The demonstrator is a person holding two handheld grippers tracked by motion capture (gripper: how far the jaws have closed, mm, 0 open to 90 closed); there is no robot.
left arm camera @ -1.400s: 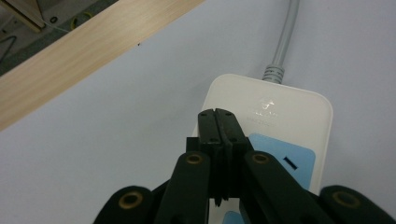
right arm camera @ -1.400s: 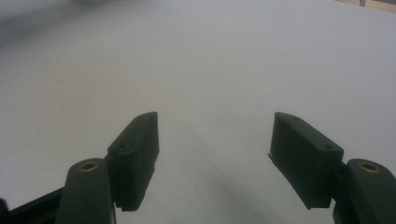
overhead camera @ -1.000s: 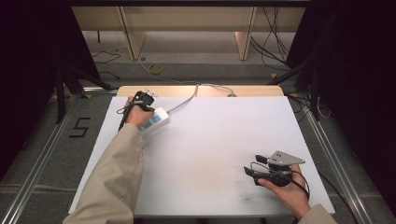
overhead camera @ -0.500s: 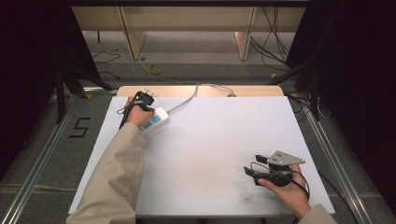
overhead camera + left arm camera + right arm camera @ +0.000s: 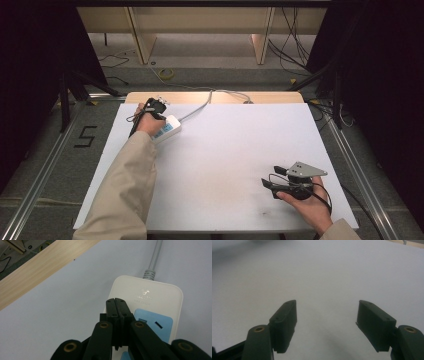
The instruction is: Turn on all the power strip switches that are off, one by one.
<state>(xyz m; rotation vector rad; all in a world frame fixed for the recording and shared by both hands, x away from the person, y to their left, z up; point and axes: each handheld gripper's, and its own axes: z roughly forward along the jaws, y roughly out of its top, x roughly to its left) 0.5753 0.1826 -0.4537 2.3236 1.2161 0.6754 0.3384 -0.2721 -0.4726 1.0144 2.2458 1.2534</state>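
The left gripper (image 5: pixel 115 301), jaws pressed together on nothing, hovers over the white plastic power strip (image 5: pixel 160 293) with pale blue sockets. The right gripper (image 5: pixel 327 315) gapes wide over the white table (image 5: pixel 324 272), empty.

Bare white table (image 5: pixel 235 150) between grippers; power strip (image 5: pixel 167 127) apparently sole obstacle, far-left.

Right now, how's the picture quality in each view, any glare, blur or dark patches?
High view: the white table is evenly lit, the surroundings fall into black, and a faint smudge marks the sheet. Left gripper view: the power strip is sharp with a small glare spot on its logo, and the shut left tongs are crisp. Right gripper view: the open right tongs look soft, and the far left corner is dim and blurred.
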